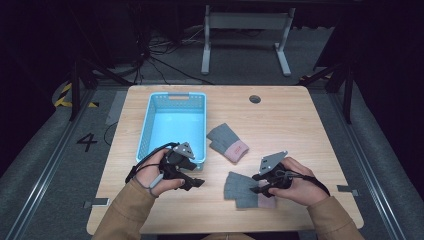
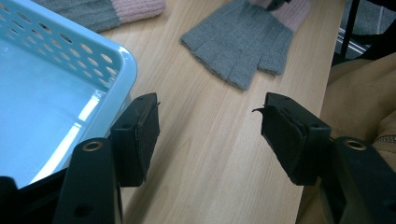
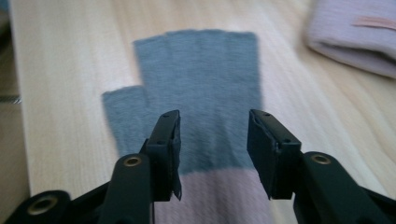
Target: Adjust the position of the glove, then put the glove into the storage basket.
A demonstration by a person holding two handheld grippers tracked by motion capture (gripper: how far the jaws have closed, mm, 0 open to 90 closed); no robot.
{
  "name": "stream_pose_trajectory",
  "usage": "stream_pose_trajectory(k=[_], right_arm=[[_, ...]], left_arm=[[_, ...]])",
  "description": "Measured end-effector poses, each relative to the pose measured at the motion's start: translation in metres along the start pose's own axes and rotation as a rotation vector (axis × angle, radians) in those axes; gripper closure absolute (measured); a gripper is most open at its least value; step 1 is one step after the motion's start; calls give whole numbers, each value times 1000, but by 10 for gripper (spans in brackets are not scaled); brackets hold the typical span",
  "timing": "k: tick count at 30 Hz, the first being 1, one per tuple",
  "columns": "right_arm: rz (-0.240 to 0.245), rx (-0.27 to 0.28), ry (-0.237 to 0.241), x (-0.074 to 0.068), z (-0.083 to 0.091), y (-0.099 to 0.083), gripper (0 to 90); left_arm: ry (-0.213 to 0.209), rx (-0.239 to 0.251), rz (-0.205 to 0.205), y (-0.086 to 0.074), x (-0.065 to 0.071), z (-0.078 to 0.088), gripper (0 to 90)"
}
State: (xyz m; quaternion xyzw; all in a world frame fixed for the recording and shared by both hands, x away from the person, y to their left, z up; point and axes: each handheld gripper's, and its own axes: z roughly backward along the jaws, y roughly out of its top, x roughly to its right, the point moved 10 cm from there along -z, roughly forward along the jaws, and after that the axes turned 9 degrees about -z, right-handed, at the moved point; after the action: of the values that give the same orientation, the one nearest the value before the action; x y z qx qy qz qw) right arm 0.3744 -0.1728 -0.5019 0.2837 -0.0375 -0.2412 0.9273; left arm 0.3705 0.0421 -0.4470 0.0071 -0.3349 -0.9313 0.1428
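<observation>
The right claw (image 3: 214, 154) stands over the near fingerless glove (image 3: 196, 98), its jaws parted with a clear gap between them and nothing pinched; the grey knit shows through the gap and the pink cuff runs off the bottom edge under them. How close the pads sit to the fabric cannot be told. In the high view this claw (image 1: 262, 188) hides the glove's cuff end, so that the glove (image 1: 239, 189) shows there as a grey patch with short finger stubs pointing left, at the near middle of the table (image 1: 300, 125).

The left claw (image 2: 212, 135) is likewise open, about halfway, with bare wood between its jaws and nothing held. In the high view it (image 1: 199, 183) sits just near of the light blue basket (image 1: 172, 98), whose near right corner it partly covers. The left gripper view shows the basket's perforated wall (image 2: 70, 44) close on its left, cut off by the frame.

A second glove (image 1: 227, 143), grey with a pink cuff, lies right of the basket and just far of the first, apart from it. The right gripper view catches a blurred part of its cuff (image 3: 355, 37) at the top right; the left gripper view clips its cuff (image 2: 135, 8) at the top edge and shows the near glove (image 2: 240, 46) whole but for the cuff. The small pink tag on the far cuff is too blurred to read.
</observation>
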Motion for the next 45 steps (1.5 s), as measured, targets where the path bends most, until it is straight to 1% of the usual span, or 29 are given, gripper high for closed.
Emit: stream_pose_trajectory(k=[1,2,3,4,5,6,7,8,9,10,11,13,15,16,17,19,20,21,22,23,25,26,27,32,35,36,37,41,45], right_arm=[[-45,14,-30,7,5,0,606],[-45,14,-30,7,5,0,606],[-98,36,-64,14,9,0,647],[-121,43,-72,16,11,0,650],[-169,57,-77,19,13,0,650],[-169,57,-77,19,13,0,650],[-236,75,-77,23,16,-1,684],[-236,75,-77,23,16,-1,684],[-280,100,-100,31,19,-3,727],[-280,100,-100,31,19,-3,727],[-315,117,-111,36,23,-5,762],[-346,135,-129,41,27,-6,755],[-380,139,-133,45,28,-9,730],[-380,139,-133,45,28,-9,730],[-396,146,-143,47,29,-10,718],[-410,151,-160,50,30,-11,702],[-419,159,-168,51,31,-11,692],[-437,180,-168,52,33,-8,650],[-437,180,-168,52,33,-8,650],[-460,198,-169,52,35,-5,635],[-463,200,-177,53,35,-4,635],[-462,202,-193,54,36,-2,635],[-461,211,-190,54,36,2,632],[-463,212,-195,55,36,10,625],[-475,204,-212,64,33,19,620],[-475,204,-212,64,33,19,620],[-481,201,-222,68,31,24,618],[-487,194,-229,73,27,33,598],[-480,185,-235,78,21,40,588]], left_arm=[[-2,1,-4,1,0,0,379],[-2,1,-4,1,0,0,380],[-3,2,-6,2,0,0,380],[-3,2,-6,2,0,0,379],[-6,5,-9,4,0,-1,379],[-6,5,-9,4,0,-1,379],[-8,2,-13,5,0,-2,379],[-8,2,-13,5,0,-2,378],[-9,-1,-20,6,0,-3,375],[-9,-1,-20,6,0,-3,374],[-8,0,-20,7,-1,-5,372],[-12,-3,-22,8,-2,-6,369],[-10,-5,-22,8,-2,-7,366],[-10,-6,-22,9,-2,-7,366],[-12,-7,-26,9,-2,-7,366],[-16,-6,-32,10,-1,-7,365],[-13,-6,-31,11,-1,-7,365],[-11,-6,-31,10,-1,-8,365],[-11,-6,-31,10,-1,-8,364],[-7,-3,-25,11,-2,-8,364],[-8,-3,-21,10,-2,-8,363],[-10,-6,-26,10,-2,-8,363],[-5,-4,-20,10,-2,-7,363],[-2,-7,-18,9,-2,-7,362],[-5,-4,-24,10,0,-7,363],[-5,-4,-24,10,0,-7,362],[-5,-10,-28,9,-1,-6,362],[3,0,-14,9,-3,-6,362],[-3,-4,-18,8,-2,-5,361]])
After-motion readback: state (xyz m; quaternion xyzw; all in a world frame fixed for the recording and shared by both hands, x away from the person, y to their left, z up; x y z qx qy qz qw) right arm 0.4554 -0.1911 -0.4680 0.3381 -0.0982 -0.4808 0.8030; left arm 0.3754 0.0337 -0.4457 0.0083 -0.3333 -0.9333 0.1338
